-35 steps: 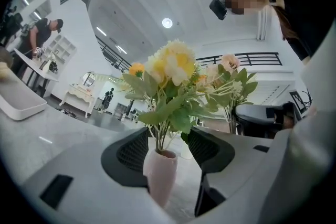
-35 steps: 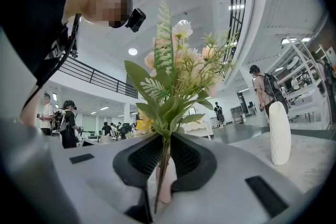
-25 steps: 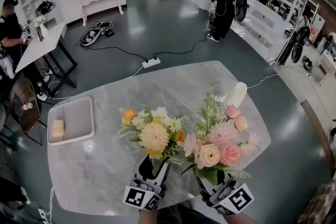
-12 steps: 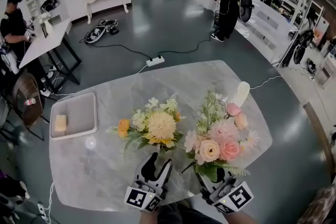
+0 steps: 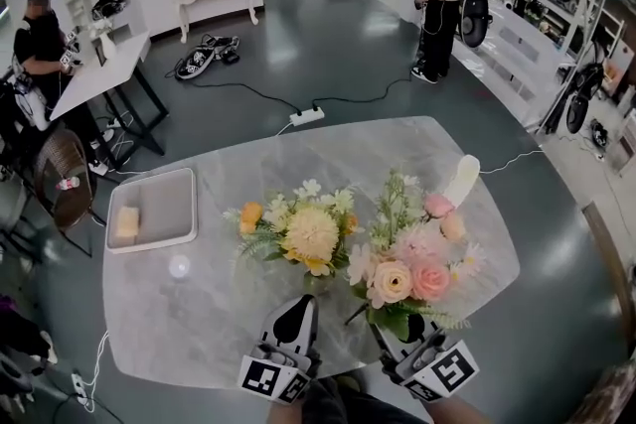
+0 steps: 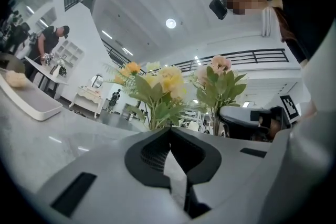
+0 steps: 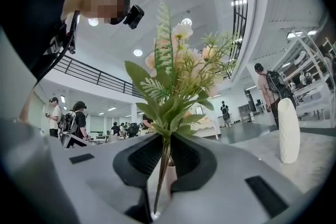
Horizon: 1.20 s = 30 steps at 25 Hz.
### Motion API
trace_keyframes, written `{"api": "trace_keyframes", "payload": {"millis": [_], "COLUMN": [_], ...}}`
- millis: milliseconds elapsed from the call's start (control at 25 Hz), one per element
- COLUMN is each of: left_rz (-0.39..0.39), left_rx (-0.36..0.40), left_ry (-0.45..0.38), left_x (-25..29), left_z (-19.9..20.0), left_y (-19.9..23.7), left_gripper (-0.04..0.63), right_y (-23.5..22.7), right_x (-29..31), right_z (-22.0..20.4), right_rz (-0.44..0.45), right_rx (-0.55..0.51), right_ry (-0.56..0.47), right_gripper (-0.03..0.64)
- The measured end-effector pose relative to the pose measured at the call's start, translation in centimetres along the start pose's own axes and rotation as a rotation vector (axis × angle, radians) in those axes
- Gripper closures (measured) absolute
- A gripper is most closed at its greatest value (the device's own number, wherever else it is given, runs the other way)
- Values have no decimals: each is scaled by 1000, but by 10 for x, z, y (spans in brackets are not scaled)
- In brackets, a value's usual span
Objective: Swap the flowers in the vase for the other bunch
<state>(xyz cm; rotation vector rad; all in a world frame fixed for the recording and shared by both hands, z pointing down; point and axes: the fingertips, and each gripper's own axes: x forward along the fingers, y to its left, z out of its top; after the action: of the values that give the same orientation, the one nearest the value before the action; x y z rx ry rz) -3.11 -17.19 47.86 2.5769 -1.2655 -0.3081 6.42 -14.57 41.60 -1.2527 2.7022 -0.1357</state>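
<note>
Two bunches sit outside the white vase (image 5: 462,180), so I judge the swap half done. The yellow bunch (image 5: 308,233) rests on the counter (image 5: 199,313). My right hand-held gripper (image 5: 402,331) pinches the pink bunch (image 5: 412,263) by its stems, not yet in. Earlier the yellow bunch sat at my left hand-held gripper (image 5: 296,313); those jaws have just closed on nothing.
</note>
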Motion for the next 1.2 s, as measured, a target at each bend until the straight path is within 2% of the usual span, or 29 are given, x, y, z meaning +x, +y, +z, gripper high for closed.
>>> {"api": "trace_keyframes", "payload": {"millis": [200,480,1200], "left_rz": [48,88,137], "left_rx": [28,24,16], "left_ry": [0,-8,-43], "left_x": [-14,-35,-86], "left_z": [13,26,55], "left_y": [-3,-13,-38], "left_gripper": [581,581,581], "right_y": [13,30,85], "right_x": [2,-2,-11], "right_z": [2,11,16], "right_rz": [23,49,126], "right_rx": [3,-12,-16], "right_ry": [0,-21,10], "right_gripper": [561,561,560]}}
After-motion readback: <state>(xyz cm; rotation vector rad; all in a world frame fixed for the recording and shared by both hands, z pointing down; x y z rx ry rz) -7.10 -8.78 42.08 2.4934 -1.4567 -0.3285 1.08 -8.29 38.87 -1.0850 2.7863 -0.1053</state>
